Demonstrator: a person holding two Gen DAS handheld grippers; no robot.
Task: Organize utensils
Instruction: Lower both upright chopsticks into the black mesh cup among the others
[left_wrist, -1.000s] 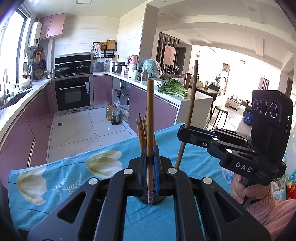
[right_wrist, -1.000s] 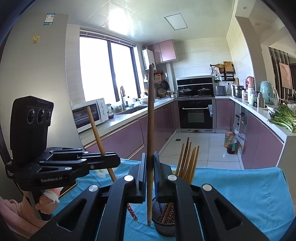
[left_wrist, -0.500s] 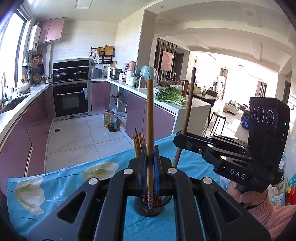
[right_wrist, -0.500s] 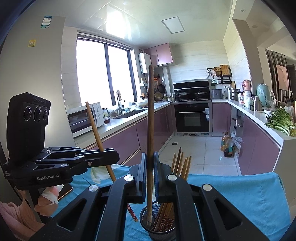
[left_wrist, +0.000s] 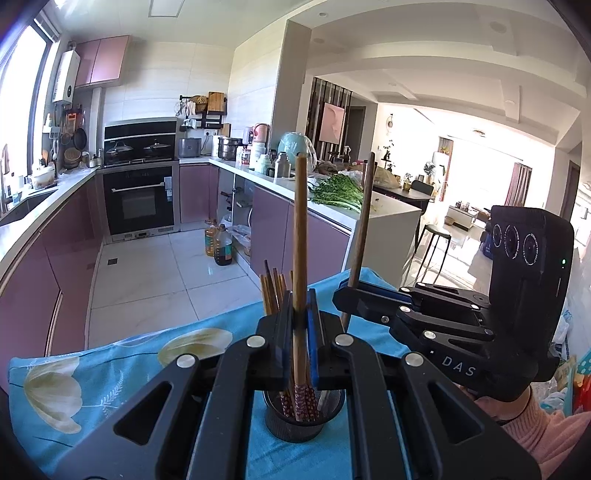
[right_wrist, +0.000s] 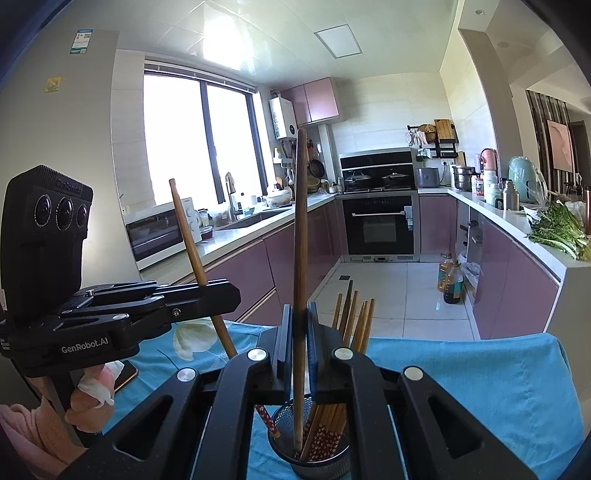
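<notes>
- your left gripper (left_wrist: 298, 321): pinching one light chopstick (left_wrist: 300, 236) upright, its patterned lower end inside the mesh holder (left_wrist: 303, 417).
- your right gripper (right_wrist: 298, 325): clamped on a darker chopstick (right_wrist: 300, 236), lower end also down in the holder.
- holder: stands on the blue floral cloth (left_wrist: 110, 373) over the worktop, with several chopsticks (right_wrist: 354, 317) in it.

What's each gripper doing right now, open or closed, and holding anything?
Left gripper: closed on a chopstick, tip in the holder.
Right gripper: closed on another chopstick, tip in the holder.
</notes>
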